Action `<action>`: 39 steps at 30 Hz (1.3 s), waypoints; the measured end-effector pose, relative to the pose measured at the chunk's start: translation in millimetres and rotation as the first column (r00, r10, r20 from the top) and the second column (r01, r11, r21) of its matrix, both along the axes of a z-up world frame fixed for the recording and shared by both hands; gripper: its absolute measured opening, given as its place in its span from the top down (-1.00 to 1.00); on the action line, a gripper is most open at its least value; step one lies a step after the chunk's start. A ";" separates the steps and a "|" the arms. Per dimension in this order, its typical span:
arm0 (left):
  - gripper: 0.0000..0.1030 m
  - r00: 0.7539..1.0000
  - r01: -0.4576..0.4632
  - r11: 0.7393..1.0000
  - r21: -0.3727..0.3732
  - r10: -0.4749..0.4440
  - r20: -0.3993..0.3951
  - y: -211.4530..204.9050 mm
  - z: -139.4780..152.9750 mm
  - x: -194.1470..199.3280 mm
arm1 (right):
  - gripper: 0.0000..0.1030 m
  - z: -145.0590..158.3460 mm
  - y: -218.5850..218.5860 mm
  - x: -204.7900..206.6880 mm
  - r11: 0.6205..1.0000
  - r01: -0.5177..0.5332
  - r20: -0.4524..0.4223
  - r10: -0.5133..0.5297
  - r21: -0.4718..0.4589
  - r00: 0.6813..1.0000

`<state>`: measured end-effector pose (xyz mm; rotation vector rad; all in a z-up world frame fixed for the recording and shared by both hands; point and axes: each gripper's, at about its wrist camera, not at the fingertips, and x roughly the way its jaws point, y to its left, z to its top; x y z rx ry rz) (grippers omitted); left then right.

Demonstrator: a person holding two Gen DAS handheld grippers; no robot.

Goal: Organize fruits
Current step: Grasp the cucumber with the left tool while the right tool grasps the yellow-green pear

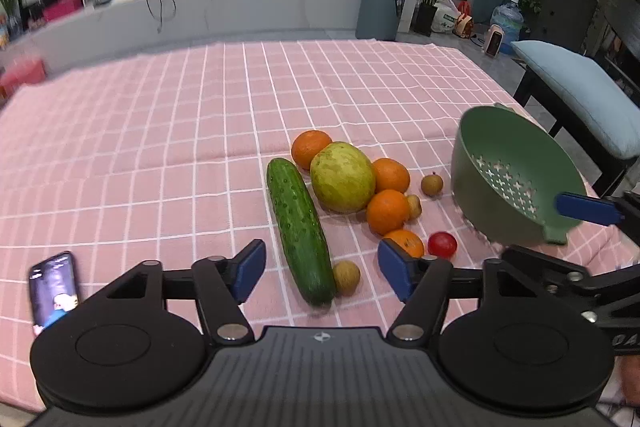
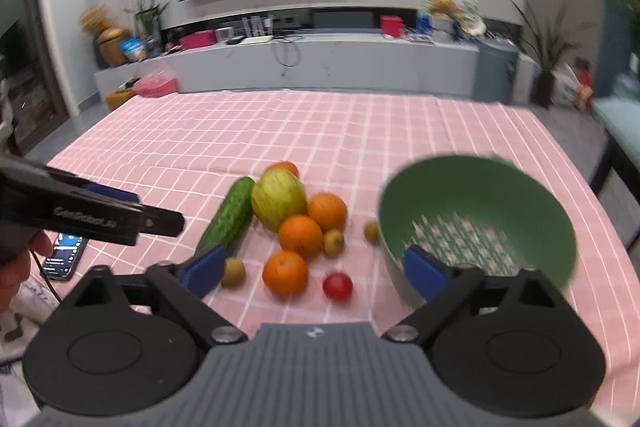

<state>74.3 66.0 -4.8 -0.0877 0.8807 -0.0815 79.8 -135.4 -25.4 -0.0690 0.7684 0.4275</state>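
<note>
left gripper [image 1: 322, 273]: wide open, empty, over cucumber [image 1: 300, 235] | right gripper [image 2: 316, 267]: wide open, one finger inside tilted colander [image 2: 480, 195] | fruit heaped beside colander | risk: colander tipping, oranges [image 2: 300, 237] rolling

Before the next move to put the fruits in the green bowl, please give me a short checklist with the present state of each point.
1. Left claw open, nothing gripped: ok; the cucumber end lies between its pads, untouched.
2. Right claw open and empty: ok.
3. Bowl upright and steady: not ok; it tilts, its mouth toward the fruit.
4. Bowl free of the right claw: cannot tell; one pad shows at its rim.
5. Fruit within sight: ok; oranges, the big green fruit and the red fruit lie together.
6. Phone away from the fruit: ok.
</note>
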 end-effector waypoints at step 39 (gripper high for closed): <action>0.10 0.979 -0.071 0.983 -0.168 0.036 -0.201 51.0 -71.6 89.6 | -0.33 -79.0 88.0 106.8 0.915 -0.368 -0.031 0.368 -0.166 0.929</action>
